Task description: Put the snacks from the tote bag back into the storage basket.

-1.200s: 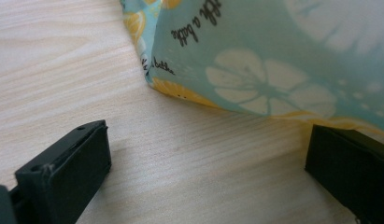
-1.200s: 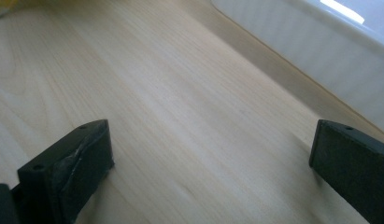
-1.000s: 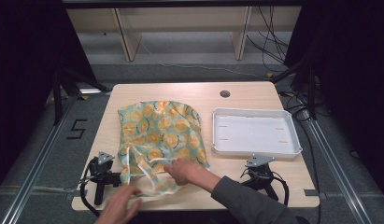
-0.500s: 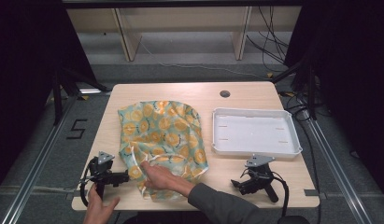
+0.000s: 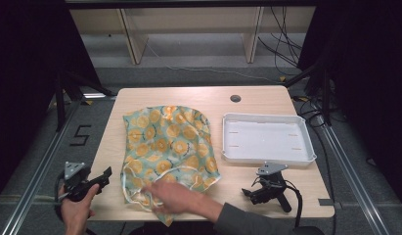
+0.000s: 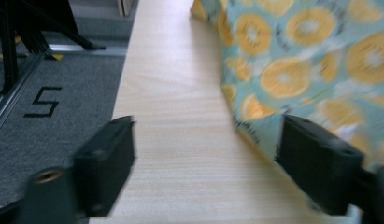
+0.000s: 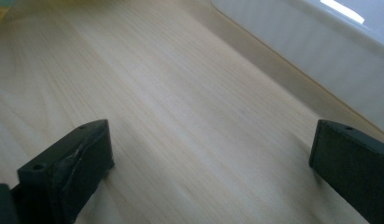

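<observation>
The cloth (image 5: 167,147) lay spread on the left half of the wooden table (image 5: 247,100), just beside the white tray (image 5: 267,157) but apart from it. It was a thin, soft fabric, pale green-blue, printed with orange slices in yellow and orange, and its surface was wrinkled, with a light cord or hem curling along the near edge. The person's right hand (image 5: 171,196), bare and without a tool, rested flat on the near corner of the cloth.

The only writing I could read was a black number "5" (image 5: 81,134) marked on the grey floor carpet at the left of the table.

The left gripper (image 5: 103,177) was held in the left hand (image 5: 76,208) at the near left corner of the table, just left of the cloth. In the left gripper view its two black jaws stood wide apart, had just been closing a little, and nothing was between them except bare wood; the cloth edge (image 6: 255,121) lay near the right one.

The right gripper (image 5: 247,194) lay on the table in front of the tray, with no hand on it. Its jaws were open too, over the smooth light wood (image 7: 180,116), with the tray's glossy plastic wall (image 7: 320,51) beyond. The tray was shallow and rectangular with rounded corners.
</observation>
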Action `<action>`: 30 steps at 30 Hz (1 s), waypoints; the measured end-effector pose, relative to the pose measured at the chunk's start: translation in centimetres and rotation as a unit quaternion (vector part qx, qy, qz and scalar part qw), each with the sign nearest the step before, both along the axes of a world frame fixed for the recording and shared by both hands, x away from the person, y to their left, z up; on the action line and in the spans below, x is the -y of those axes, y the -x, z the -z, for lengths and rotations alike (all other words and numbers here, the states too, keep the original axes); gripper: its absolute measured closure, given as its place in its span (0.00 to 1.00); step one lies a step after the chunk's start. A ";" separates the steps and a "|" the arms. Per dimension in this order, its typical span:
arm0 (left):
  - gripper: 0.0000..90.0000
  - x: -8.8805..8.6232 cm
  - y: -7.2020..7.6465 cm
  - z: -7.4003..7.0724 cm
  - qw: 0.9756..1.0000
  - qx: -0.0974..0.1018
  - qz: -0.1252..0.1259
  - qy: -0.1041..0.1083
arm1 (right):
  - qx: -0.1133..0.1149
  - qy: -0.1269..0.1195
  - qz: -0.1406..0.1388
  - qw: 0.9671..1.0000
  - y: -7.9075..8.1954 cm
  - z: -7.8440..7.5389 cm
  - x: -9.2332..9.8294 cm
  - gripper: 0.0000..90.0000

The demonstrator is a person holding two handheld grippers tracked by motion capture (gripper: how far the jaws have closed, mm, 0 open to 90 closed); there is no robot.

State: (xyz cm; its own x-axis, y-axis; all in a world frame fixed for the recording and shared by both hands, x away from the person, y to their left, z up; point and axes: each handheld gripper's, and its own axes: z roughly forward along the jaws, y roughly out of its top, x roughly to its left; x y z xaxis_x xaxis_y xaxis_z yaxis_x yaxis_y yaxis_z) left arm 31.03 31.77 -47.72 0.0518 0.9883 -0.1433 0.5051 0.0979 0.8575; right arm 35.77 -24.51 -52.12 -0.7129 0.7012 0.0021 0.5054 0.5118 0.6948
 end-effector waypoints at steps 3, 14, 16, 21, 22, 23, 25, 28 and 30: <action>0.19 1.5 1.0 -0.5 1.000 0.014 0.020 -0.005 | 0.001 -0.001 0.000 1.000 0.0 0.0 0.0 0.01; 0.18 3.4 2.1 -0.4 0.998 0.017 0.056 -0.026 | 0.007 0.004 -0.006 1.000 -0.1 0.0 0.1 0.01; 0.18 3.3 2.1 -0.4 0.998 0.017 0.059 -0.023 | 0.001 -0.001 0.001 1.000 0.0 0.0 0.0 0.01; 0.17 3.5 2.1 -0.1 0.998 0.007 0.066 -0.019 | -0.002 -0.001 0.001 1.000 0.0 0.0 0.0 0.01; 0.17 3.5 2.0 -0.1 0.997 0.006 0.069 -0.021 | 0.001 -0.001 0.000 1.000 0.0 0.0 0.0 0.01; 0.17 3.7 2.0 0.0 0.997 0.005 0.069 -0.023 | 0.001 -0.001 0.001 1.000 0.0 0.0 0.0 0.01; 0.17 3.8 2.0 0.1 0.997 0.003 0.075 -0.025 | 0.007 0.004 -0.006 1.000 -0.1 0.0 0.1 0.01; 0.17 3.8 1.9 0.4 0.996 -0.004 0.081 -0.025 | 0.006 0.004 -0.006 1.000 -0.1 0.0 0.1 0.01; 0.17 3.7 1.9 0.5 0.996 -0.005 0.081 -0.022 | -0.001 -0.002 0.002 1.000 0.1 0.0 0.0 0.01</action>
State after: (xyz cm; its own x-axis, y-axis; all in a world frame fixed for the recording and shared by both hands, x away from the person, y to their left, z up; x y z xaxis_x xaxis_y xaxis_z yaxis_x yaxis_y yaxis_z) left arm 29.17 28.06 -48.17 0.2105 0.9723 -0.1019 0.5199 -0.0231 0.8539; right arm 35.70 -24.47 -52.14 -0.7106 0.7036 0.0062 0.5084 0.5073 0.6958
